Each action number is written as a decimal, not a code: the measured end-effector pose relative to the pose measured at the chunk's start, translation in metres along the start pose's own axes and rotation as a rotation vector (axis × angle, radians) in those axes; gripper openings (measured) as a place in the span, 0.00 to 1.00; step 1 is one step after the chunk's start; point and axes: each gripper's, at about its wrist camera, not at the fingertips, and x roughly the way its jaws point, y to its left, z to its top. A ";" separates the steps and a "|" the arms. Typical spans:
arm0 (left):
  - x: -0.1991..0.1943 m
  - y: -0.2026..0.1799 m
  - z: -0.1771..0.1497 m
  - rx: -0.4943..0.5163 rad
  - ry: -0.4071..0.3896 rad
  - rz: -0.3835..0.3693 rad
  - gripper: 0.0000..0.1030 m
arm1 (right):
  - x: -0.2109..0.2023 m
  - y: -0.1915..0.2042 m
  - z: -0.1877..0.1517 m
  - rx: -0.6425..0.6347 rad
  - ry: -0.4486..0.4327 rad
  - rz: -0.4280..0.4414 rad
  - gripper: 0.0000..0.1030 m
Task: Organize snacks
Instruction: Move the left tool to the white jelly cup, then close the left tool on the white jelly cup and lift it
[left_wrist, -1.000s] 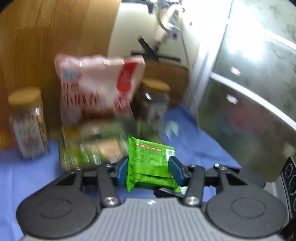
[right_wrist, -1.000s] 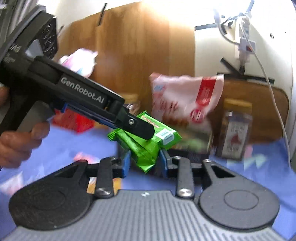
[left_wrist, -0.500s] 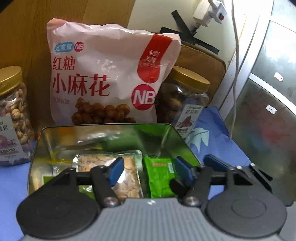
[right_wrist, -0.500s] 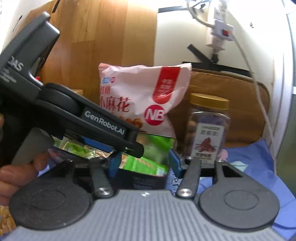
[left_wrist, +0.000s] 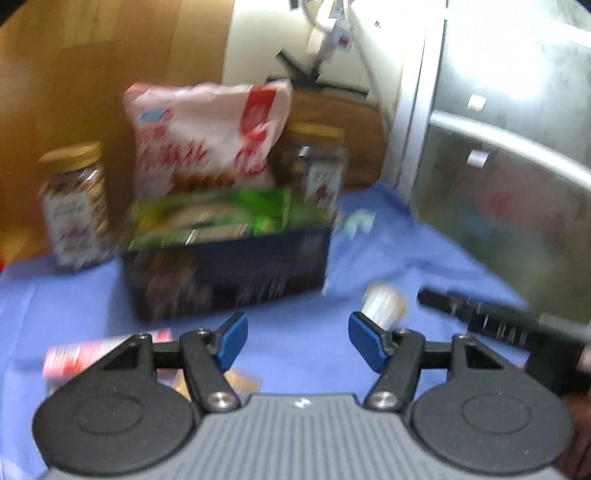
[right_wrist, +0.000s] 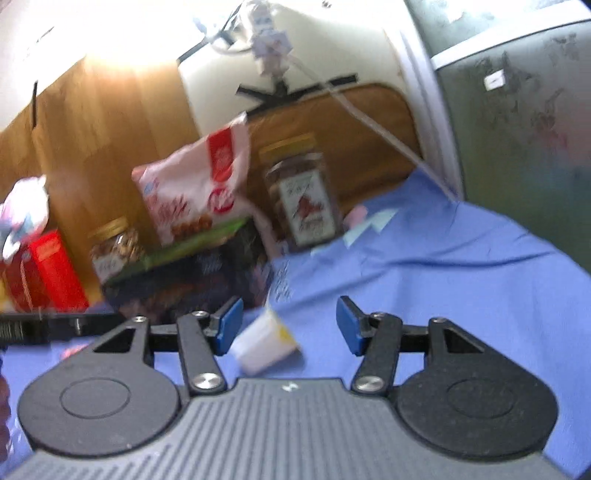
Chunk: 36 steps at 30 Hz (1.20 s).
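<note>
Both views are motion-blurred; print on the packaging cannot be read.

Landmark: the dark snack box (left_wrist: 229, 266), standing on the blue cloth (left_wrist: 406, 258).

View differences: only the left wrist view looks into the box from above, showing green packets (left_wrist: 266, 210) and a paler packet inside it. In the right wrist view the box (right_wrist: 184, 280) is seen side-on, with just a green edge at its rim. Only the right wrist view shows a red carton (right_wrist: 48, 273) left of the box. Only the left wrist view shows a red-and-white packet (left_wrist: 107, 350) on the cloth in front of the box, partly hidden by the gripper body.

Behind the box: a pink-and-red snack bag (left_wrist: 207, 136) stands upright, with a gold-lidded jar (left_wrist: 74, 206) to its left and a second jar (left_wrist: 314, 170) to its right.

Left gripper (left_wrist: 297, 338): jaws released, nothing between them, having just been opening. Right gripper (right_wrist: 288, 325): jaws released, also just opened. A small white-and-yellow packet (right_wrist: 266, 339) lies on the cloth between its fingers, in front of the box and to its right; the pads do not press on it. Its contents cannot be made out.
</note>
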 end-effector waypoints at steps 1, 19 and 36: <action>-0.002 0.001 -0.010 -0.014 0.021 0.027 0.60 | 0.002 0.004 -0.002 -0.002 0.016 0.012 0.57; -0.013 -0.003 -0.063 -0.014 0.059 0.253 0.70 | 0.049 0.036 -0.011 -0.043 0.228 0.018 0.54; -0.015 -0.001 -0.065 -0.032 0.054 0.280 0.73 | -0.016 0.065 -0.045 -0.255 0.260 0.249 0.68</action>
